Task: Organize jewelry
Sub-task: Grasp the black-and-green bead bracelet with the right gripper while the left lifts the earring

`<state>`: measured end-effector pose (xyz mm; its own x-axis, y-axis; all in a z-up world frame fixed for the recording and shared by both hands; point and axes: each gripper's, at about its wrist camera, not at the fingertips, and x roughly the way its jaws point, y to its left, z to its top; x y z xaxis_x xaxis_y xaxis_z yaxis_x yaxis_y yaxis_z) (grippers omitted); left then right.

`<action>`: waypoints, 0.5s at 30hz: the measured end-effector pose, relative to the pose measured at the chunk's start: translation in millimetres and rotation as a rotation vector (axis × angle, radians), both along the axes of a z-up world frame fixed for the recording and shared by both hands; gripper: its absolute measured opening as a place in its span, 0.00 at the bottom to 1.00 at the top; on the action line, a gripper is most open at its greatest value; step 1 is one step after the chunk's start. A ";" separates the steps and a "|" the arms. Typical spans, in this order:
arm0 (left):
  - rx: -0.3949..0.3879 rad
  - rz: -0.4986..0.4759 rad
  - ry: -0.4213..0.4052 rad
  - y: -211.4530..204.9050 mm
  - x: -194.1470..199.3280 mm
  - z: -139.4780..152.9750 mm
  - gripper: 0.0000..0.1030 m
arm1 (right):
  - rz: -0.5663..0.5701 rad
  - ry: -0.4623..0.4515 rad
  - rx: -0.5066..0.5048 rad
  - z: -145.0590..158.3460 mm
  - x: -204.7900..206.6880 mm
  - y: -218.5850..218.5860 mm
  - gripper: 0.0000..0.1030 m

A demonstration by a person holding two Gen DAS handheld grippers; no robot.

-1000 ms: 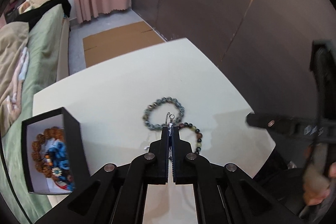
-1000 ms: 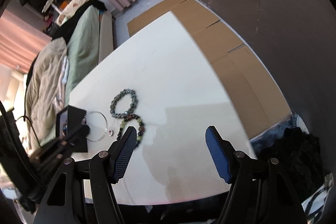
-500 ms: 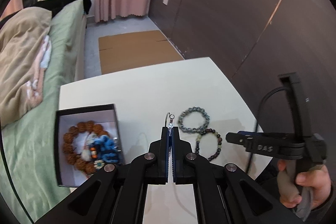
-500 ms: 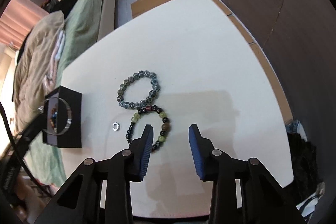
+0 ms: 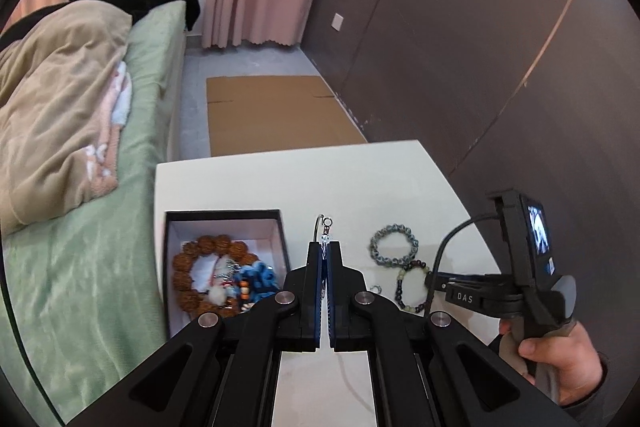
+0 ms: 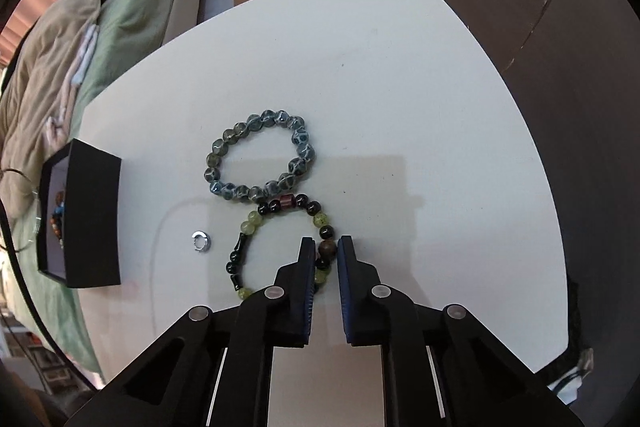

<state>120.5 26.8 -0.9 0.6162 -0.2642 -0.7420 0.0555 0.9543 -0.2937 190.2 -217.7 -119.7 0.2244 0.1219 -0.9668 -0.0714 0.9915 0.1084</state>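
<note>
Jewelry box [image 5: 280,227] holds brown bead bracelet [image 5: 188,275].

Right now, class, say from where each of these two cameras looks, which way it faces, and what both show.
Left wrist: on the left gripper, looking forward and down at the black box; the person's hand shows.
Right wrist: on the right gripper, looking steeply down at the mixed-bead bracelet; no body shows.
Shared: white table, black box, both bracelets.
</note>
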 end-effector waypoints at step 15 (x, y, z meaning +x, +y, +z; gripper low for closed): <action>-0.065 0.102 0.021 49.8 1.5 -4.6 0.01 | 0.024 -0.134 0.172 46.3 -18.1 -4.9 0.11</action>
<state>121.9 76.5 -5.5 0.6268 -0.2488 -0.7384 -0.0481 0.9335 -0.3553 172.2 -222.6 -73.4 0.3448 0.2891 -0.8930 -0.1197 0.9572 0.2637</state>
